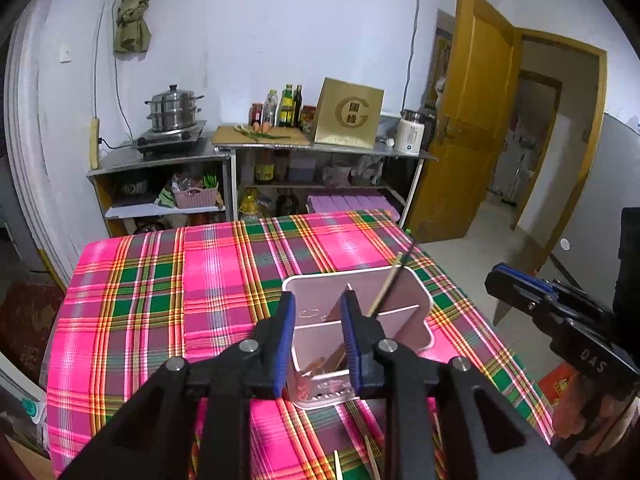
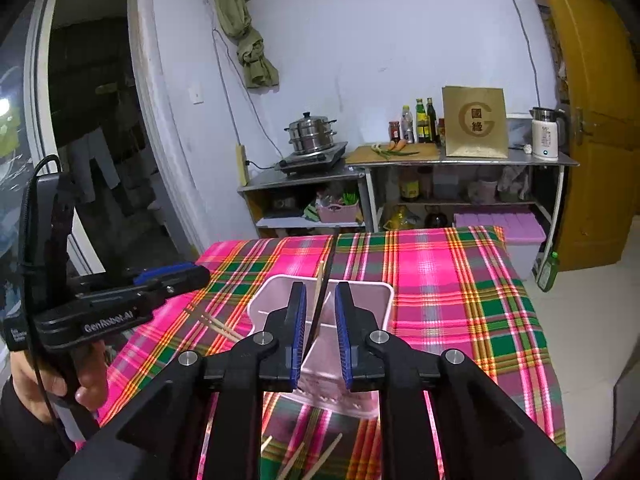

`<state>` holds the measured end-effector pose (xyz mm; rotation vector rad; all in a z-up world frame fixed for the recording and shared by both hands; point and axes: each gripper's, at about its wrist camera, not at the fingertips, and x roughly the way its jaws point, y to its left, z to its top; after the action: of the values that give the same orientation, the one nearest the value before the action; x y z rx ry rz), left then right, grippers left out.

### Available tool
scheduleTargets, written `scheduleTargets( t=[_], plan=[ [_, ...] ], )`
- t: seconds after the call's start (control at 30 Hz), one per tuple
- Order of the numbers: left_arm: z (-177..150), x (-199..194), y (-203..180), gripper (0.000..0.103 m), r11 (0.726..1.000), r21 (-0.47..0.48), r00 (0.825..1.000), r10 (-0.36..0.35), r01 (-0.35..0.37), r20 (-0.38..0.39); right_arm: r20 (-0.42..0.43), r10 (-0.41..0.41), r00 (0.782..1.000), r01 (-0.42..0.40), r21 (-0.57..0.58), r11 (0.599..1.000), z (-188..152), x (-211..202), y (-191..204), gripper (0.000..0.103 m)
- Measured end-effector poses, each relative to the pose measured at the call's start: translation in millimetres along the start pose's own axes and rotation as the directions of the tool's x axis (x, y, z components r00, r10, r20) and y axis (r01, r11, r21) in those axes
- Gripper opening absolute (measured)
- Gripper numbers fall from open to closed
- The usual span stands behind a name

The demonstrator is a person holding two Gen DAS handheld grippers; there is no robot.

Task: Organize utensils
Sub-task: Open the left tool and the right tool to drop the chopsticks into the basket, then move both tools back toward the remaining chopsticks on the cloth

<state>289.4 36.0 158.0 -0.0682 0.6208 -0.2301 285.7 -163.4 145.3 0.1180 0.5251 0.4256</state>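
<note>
- The left tool (image 1: pixel 316 328) stood with its blue pads parted and nothing pressed between them, poised over the near compartment of a pink utensil holder (image 1: pixel 416 308) on the plaid-covered counter (image 1: pixel 160 280).
- Two chopsticks, one pale (image 1: pixel 386 288) and one dark (image 1: pixel 402 268), leaned upright in the holder's far-right compartment, just beyond the left tool's right pad.
- The right tool (image 2: pixel 320 336) was also slightly open; the dark chopstick (image 2: pixel 326 280) ran up through the gap between its pads, with the pale chopstick (image 2: pixel 319 284) just beside it, and whether either pad touched them could not be told.
- More loose chopsticks (image 2: pixel 218 326) lay on the cloth to the left of the right tool, beyond the holder's (image 2: pixel 372 304) left wall; others (image 2: pixel 316 460) lay beneath it near the counter's (image 2: pixel 460 280) front edge.
- A person's hand (image 2: pixel 86 376) gripped the left tool's handle.
</note>
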Motion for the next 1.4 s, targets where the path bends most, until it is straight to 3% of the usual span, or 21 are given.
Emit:
scheduleTargets(
  t=[0.43,1.03,1.4],
  plan=[
    [-62,-74,-20,0.03,0.999,0.014,0.995,-0.045,0.044,0.089,0.052,-0.009,0.999,0.01,-0.027,1.0,-58,-78,9,0.015],
    [-178,-94,-33,0.03,0.998,-0.026,0.997,-0.061,0.062,0.044,-0.031,-0.039,0.999,0.039,0.004,0.999,-153,-119,2,0.015],
    [-218,-87,-33,0.03,0.996,-0.055,0.997,-0.067,0.066,-0.026,-0.105,-0.037,0.994,0.042,0.043,0.998,-192,-120,-7,0.015]
  ],
)
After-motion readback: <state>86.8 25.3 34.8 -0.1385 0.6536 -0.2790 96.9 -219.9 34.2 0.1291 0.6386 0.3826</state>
